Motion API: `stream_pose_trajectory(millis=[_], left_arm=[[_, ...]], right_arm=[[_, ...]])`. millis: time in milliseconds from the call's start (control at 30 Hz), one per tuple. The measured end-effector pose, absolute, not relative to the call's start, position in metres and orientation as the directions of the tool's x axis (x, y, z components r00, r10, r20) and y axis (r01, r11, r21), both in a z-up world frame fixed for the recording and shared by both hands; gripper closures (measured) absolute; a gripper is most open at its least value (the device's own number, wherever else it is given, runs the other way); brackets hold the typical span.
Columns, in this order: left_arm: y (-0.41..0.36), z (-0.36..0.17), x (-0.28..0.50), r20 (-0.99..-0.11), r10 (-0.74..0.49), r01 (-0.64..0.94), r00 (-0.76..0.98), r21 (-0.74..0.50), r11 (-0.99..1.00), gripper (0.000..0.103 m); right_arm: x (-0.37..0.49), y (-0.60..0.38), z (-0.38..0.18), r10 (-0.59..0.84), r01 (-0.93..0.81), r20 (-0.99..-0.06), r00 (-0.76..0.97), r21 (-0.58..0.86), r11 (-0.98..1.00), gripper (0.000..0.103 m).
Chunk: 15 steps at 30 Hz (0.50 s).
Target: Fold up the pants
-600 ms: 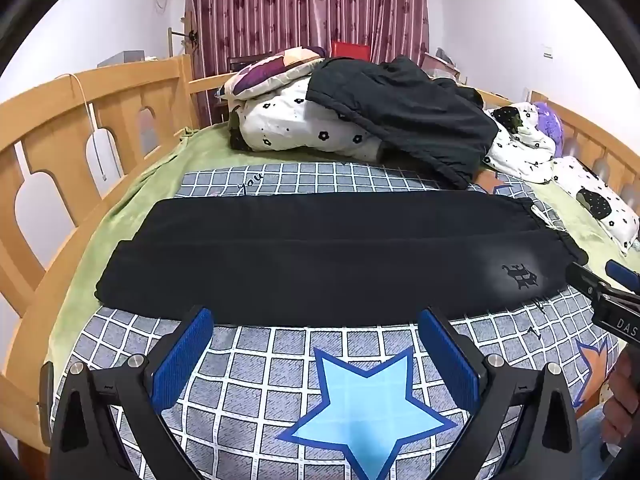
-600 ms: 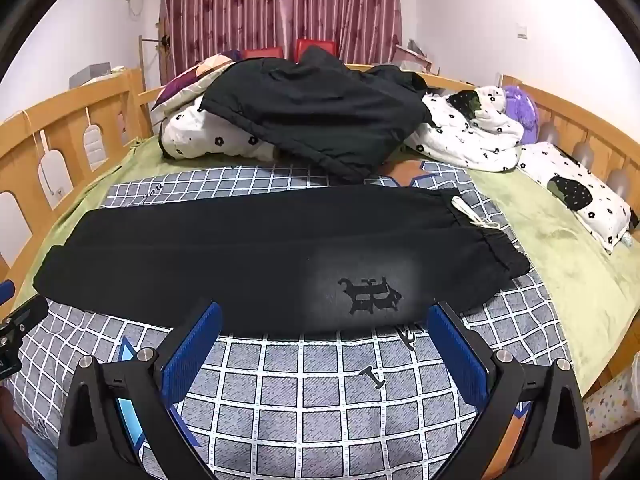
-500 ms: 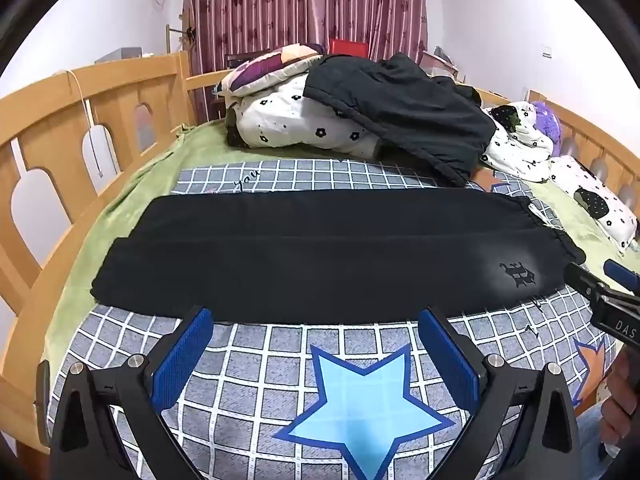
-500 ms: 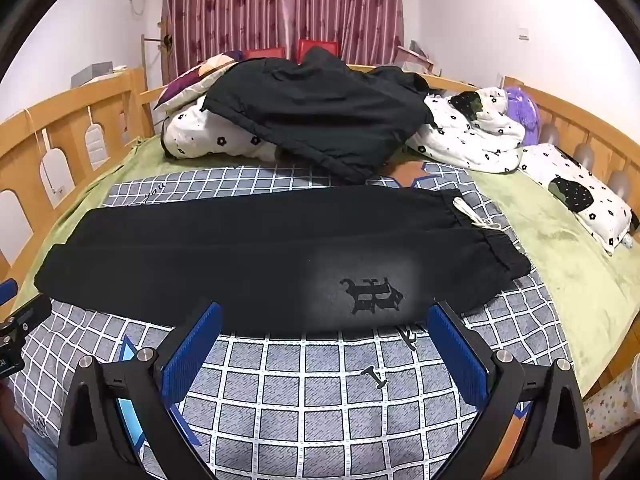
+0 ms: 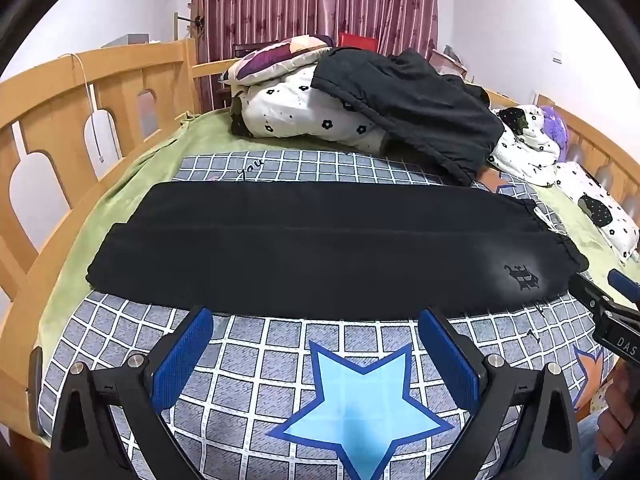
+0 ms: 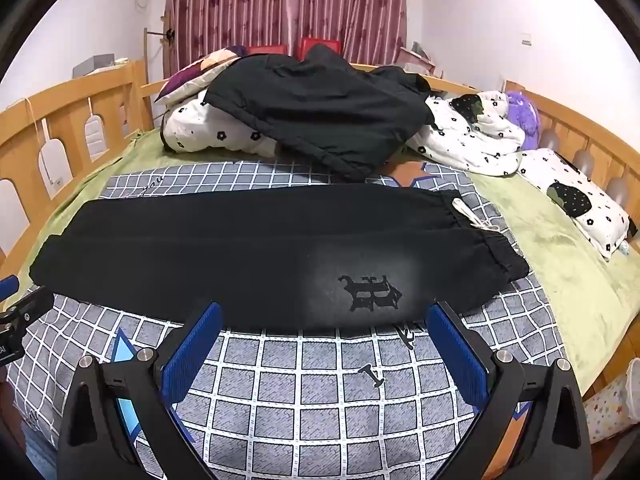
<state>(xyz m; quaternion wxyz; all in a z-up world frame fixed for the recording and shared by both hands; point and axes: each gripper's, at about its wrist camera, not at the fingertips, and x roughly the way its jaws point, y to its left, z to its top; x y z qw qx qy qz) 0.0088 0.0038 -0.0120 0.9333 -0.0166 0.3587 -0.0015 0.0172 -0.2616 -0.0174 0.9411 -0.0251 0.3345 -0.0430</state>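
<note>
Pants [image 5: 320, 248] lie flat just beyond the open left hand-held gripper [image 5: 316, 354].

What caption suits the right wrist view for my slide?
Open right tongs hover over a checked blanket, before black pants lying flat with legs stacked.

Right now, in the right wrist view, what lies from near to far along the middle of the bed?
Open right claw with blue pads → grey checked blanket → long black pants laid flat with a printed emblem → crumpled black garment on the white flowered quilt → striped dark red curtain.
</note>
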Motion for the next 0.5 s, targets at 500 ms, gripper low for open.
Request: stream_pose_trajectory(millis=[500], left_arm=[[0.0073,-0.0126,0.0078,-0.669,-0.023,-0.014,0.743,-0.050,0.999,0.000]], right_arm=[[0.0185,-0.2612,-0.0170,-0.086,0.067,-0.626,0.775,-0.055,0.996,0.002]])
